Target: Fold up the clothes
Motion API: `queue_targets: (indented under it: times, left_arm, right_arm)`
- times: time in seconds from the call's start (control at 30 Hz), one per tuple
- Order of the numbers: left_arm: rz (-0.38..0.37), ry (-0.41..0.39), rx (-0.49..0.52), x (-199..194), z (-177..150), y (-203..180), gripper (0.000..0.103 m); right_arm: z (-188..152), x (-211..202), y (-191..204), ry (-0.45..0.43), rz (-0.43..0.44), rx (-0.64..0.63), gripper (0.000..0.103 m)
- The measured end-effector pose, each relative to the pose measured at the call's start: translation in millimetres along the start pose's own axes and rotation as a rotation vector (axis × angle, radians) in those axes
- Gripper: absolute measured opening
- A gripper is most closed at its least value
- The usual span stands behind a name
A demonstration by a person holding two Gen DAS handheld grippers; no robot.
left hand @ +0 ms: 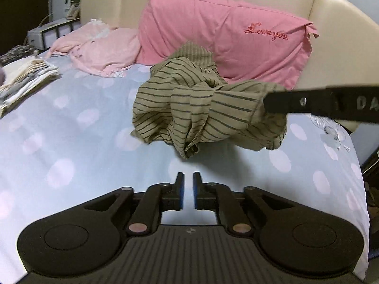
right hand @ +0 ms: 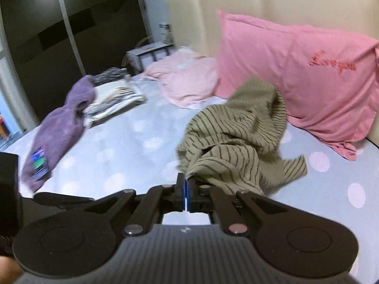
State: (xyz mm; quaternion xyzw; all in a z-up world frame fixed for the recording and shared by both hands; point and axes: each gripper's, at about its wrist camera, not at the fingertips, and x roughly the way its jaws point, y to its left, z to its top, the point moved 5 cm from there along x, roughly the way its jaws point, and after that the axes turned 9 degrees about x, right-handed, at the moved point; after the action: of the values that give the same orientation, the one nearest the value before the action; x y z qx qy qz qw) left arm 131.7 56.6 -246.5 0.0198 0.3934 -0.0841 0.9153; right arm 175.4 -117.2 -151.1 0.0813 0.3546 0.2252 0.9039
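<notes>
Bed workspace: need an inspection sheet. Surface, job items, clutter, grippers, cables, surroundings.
Surface: bedsheet, pale blue with pink dots.
Job's things: striped garment bunched and partly lifted; folded stack at the far side.
Clutter: purple garment, pink blanket, pink pillow.
Grippers: left gripper slightly open, empty; right gripper shut on the striped garment.
Cables: cord by the nightstand.
Surroundings: cream headboard, dark wardrobe.

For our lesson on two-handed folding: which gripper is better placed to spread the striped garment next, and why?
Left. The left gripper is empty, jaws slightly apart, facing the striped garment; the right gripper is already clamped on its edge.
</notes>
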Motion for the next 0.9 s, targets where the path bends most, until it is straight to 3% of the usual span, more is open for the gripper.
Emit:
queue_targets:
  times: [0.07,0.13,0.23,0.4,0.53,0.63,0.9]
  left_arm:
    - [0.012,-0.01,-0.03,-13.9,-9.3,-1.2,0.01]
    - [0.024,-0.022,-0.033,-21.9,-14.2,0.3,0.021]
    - [0.041,-0.033,-0.029,-30.0,-18.9,1.1,0.03]
    - [0.047,-0.032,-0.037,-36.3,-30.5,1.0,0.031]
    - [0.062,-0.019,-0.044,-31.9,-48.8,3.0,0.043]
    - [0.058,-0.008,-0.07,-15.1,-51.6,7.9,0.045]
    - [0.006,0.048,-0.172,64.5,-33.6,25.5,0.049]
  right_arm:
    - [-7.4,-14.8,15.0,0.0,0.03,-0.016,0.001]
    - [-13.3,-29.6,28.2,-0.003,0.066,-0.028,0.0]
    - [-21.3,-52.1,48.6,-0.012,0.109,-0.059,0.0]
    - [-36.7,-60.6,56.3,-0.014,0.047,-0.11,0.0]
    - [-49.4,-38.4,33.4,0.029,-0.02,-0.081,0.01]
    - [-56.8,-21.6,18.1,0.024,-0.062,-0.054,0.039]
    - [-81.3,8.9,-18.8,0.091,-0.116,0.02,0.044]
